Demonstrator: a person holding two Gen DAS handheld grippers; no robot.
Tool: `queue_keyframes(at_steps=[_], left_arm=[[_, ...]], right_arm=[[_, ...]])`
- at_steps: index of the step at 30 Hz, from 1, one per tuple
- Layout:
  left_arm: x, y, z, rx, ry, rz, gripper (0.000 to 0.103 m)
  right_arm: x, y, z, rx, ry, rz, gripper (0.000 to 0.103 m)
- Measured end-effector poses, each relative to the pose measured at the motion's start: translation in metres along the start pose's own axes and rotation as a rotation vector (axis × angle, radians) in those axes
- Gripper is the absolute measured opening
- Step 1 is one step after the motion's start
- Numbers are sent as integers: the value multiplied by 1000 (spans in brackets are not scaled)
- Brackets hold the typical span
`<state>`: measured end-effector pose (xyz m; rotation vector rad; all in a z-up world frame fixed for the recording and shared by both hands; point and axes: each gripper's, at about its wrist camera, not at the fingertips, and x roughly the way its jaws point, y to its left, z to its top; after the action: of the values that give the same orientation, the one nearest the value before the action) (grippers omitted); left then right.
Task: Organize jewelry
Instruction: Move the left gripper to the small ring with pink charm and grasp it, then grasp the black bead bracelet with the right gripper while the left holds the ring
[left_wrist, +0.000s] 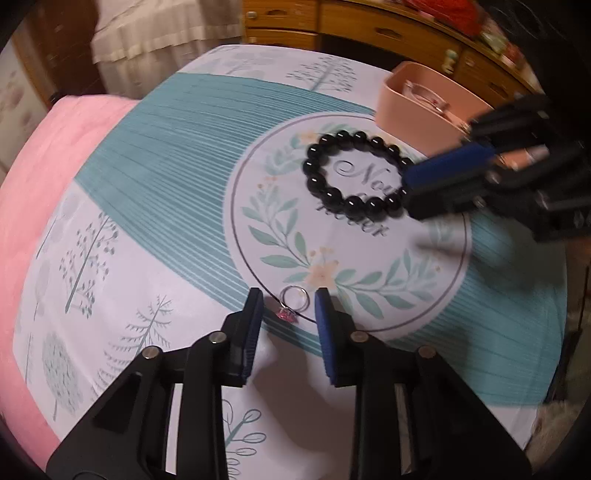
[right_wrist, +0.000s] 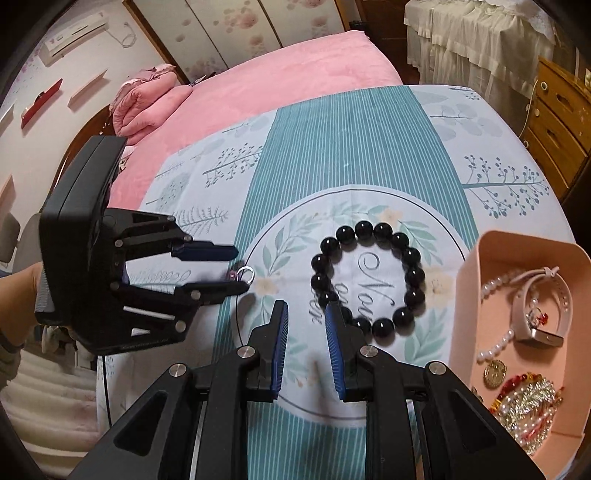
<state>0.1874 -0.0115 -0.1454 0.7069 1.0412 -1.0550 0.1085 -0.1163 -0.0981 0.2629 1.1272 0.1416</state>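
the left gripper (left_wrist: 289, 301) is spread apart, with one blue finger (left_wrist: 255, 314) on each side of a small silver ring (left_wrist: 293, 298). the fingers do not touch the ring. a tiny pink stone (left_wrist: 287, 315) sits on the ring, and the ring lies flat on the cloth (left_wrist: 166, 155), right on the thin grey circle line printed there.

the right gripper (right_wrist: 304, 312) is spread apart too and holds nothing. its right blue pad (right_wrist: 334, 332) is just beside the black bead bracelet (right_wrist: 369, 280), maybe touching a bead, but it is hard to tell. the bracelet lies flat in the middle of the printed leaf circle, around some curly letters.

just past the bracelet stands a pink tray (right_wrist: 480, 258). inside it are a pale watch (right_wrist: 532, 310), a string of pearls (right_wrist: 495, 347), a round gold piece (right_wrist: 494, 373) and a pile of shiny red and gold things (right_wrist: 528, 406).

the cloth has green stripes and little trees. it lies on a pink bed (right_wrist: 258, 88).
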Motion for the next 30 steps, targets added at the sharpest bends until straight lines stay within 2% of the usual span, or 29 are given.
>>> queue_keyframes(at_steps=[6, 11, 16, 24, 29, 30], left_arm=[[2, -5, -4, 100, 7, -20, 18], [2, -7, -6, 131, -6, -26, 11], [0, -15, -10, 141, -22, 4, 8], [-1, -15, -11, 61, -27, 54, 8], [-1, -10, -11, -37, -28, 48, 7], [-1, -10, -12, -59, -32, 49, 7]], right_arm=[[7, -1, 3, 9, 5, -14, 21], [13, -3, 3, 14, 16, -26, 21], [18, -1, 3, 3, 27, -38, 21], [28, 11, 3, -67, 37, -62, 21], [33, 21, 5, -129, 34, -89, 21], [33, 22, 6, -139, 32, -94, 16]])
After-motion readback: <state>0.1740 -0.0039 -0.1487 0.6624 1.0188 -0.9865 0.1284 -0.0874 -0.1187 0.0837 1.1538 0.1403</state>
